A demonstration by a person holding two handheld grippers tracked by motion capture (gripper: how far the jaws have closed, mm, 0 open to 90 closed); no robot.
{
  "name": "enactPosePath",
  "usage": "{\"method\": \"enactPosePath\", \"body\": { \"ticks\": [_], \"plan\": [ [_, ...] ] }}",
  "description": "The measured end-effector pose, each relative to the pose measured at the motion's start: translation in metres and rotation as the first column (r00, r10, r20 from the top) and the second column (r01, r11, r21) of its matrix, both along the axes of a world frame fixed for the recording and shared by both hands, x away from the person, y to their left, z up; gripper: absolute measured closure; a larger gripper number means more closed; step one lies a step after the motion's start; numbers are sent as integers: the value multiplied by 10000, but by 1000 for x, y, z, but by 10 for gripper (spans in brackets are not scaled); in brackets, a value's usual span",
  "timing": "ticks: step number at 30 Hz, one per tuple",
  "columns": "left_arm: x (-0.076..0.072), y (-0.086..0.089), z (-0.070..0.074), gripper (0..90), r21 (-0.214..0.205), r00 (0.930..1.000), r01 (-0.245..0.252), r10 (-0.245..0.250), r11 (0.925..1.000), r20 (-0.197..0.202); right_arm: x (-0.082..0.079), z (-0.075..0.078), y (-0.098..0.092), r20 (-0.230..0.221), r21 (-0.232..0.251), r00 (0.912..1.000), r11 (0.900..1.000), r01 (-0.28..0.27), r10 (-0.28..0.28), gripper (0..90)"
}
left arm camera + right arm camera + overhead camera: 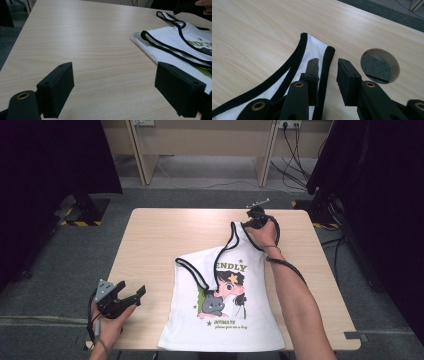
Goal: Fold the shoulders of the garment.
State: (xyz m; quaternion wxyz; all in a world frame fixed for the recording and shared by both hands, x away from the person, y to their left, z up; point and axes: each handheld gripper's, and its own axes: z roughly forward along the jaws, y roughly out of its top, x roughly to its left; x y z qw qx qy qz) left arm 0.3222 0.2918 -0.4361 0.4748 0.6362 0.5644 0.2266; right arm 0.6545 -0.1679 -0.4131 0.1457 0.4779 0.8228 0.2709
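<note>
- White tank top lay flat on the light wooden table, hem toward the person's edge, one shoulder strap stretched out toward the far right of the tabletop.
- Right gripper sat at the tip of that strap. In the right gripper view the jaws stood narrowly parted and astride the strap's black-trimmed outer edge: one finger rested on the white cloth, the other finger on bare wood just beside the trim. A gap showed between the far pad and the trim; no firm pinch visible yet.
- Right hand lay over the strap just behind the gripper.
- Left gripper rested near the table's front left corner, well apart from the shirt in the high view. Jaws wide open, nothing between them; bare wood between the fingers in the left gripper view, with the shirt's black-bound armhole edge off to the side by the other finger.
- A round cable hole was cut through the tabletop just beside the right gripper's fingers; grey floor seen through it. No containers on the table.
- Print on the shirt's chest: green letters reading "ENDLY", start of word hidden under a fold; a cartoon girl with a grey cat; small green script below, too small to read fully.
</note>
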Motion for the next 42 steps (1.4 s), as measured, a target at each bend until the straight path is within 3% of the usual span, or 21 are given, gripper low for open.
{"method": "enactPosePath", "body": {
  "ticks": [10,15,19,28,36,42],
  "plan": [
    [0,0,0,154,14,10000,47,-47,10000,6,4,-6,3,-232,-207,9997,9998,77,-81,721],
    [0,0,0,154,62,10000,75,-75,10000,14,4,-11,4,-407,-252,9992,9997,25,-36,781],
    [0,-1,0,154,87,10000,80,-80,9999,24,4,-13,4,-424,-148,9991,9999,-35,29,844],
    [0,-1,0,155,76,10000,82,-82,9999,12,1,-12,3,-366,194,9993,9997,129,-122,876],
    [-1,-2,0,157,155,10000,63,-63,9999,6,-16,5,3,191,768,9994,9966,-302,288,880],
    [-1,-5,1,160,451,9998,140,-145,9989,97,-38,19,6,694,762,9946,9937,-825,773,881]
  ]
}}
